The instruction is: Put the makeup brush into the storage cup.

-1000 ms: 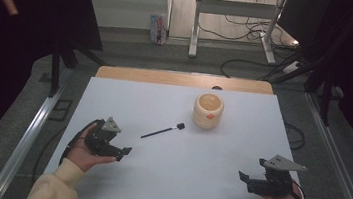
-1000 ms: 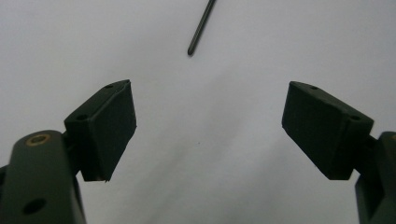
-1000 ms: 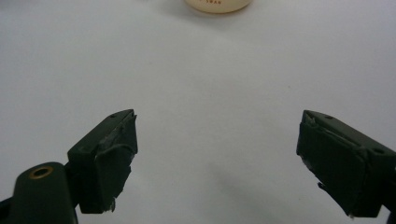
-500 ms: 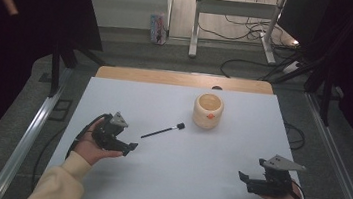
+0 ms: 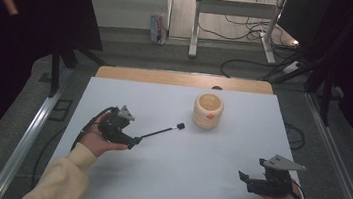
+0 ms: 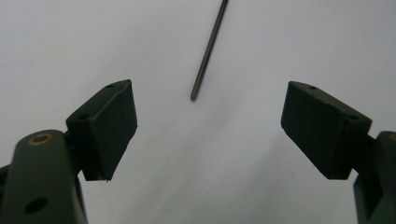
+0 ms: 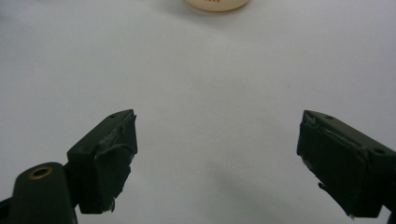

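A thin black stick with a small square head [image 5: 163,130] lies flat on the white table [image 5: 195,182], left of centre. My left gripper [image 5: 133,141] is open right at the stick's near end. In the left gripper view that thin stick [image 6: 209,49] ends just ahead of the gap of my left gripper [image 6: 209,126], not between the pads. A cream cup [image 5: 208,110] with an orange mark stands upright behind the middle of the table. My right gripper [image 5: 243,178] rests open near the front right edge; in its own view my right gripper [image 7: 215,161] holds nothing and the cup's base [image 7: 217,4] sits far ahead.
A bare wooden strip [image 5: 182,79] borders the table's far edge. Metal rails [image 5: 30,128] run along both sides. Cables and a desk frame [image 5: 234,20] lie on the floor beyond. The person's cream sleeves [image 5: 62,177] come in from the bottom.
My left gripper has moved right and slightly forward, up to the near end of the stick. The right gripper, stick and cup have stayed put.
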`<action>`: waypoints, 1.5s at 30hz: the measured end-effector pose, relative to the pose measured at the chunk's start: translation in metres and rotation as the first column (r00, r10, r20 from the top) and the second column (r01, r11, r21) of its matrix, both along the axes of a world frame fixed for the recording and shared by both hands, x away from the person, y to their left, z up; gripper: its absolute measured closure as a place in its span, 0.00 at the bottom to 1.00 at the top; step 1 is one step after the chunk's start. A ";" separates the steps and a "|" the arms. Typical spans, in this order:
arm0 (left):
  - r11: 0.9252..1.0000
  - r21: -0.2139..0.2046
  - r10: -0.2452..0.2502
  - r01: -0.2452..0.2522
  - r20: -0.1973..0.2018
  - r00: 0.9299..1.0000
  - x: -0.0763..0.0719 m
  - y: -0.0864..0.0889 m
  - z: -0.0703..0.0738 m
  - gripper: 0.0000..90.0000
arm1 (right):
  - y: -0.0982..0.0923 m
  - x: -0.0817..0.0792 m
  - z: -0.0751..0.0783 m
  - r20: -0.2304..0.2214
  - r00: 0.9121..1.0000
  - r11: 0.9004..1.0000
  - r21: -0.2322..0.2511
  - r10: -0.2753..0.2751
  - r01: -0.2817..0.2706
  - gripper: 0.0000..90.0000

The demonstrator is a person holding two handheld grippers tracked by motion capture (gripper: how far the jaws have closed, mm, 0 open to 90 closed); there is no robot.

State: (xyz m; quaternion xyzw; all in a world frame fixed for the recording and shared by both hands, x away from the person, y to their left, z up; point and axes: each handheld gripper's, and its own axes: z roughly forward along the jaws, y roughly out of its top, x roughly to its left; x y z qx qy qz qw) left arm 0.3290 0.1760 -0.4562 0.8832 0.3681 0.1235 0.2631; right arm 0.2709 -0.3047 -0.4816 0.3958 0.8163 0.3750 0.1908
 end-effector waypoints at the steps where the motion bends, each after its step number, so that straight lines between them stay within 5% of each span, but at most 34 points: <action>1: 1.000 0.002 -0.001 0.001 -0.002 1.000 0.001 -0.001 0.000 0.21 | 0.000 0.000 0.000 0.000 1.000 1.000 -0.001 0.001 -0.001 0.14; 26: 0.999 0.023 -0.027 0.027 -0.013 1.000 0.032 -0.024 0.004 0.21 | 0.002 0.000 0.000 -0.002 1.000 1.000 0.000 0.015 -0.015 0.11; 45: 0.999 0.008 -0.034 0.034 -0.054 0.998 0.054 -0.029 -0.010 0.22 | 0.003 0.000 -0.001 -0.005 1.000 1.000 0.000 0.016 -0.016 0.11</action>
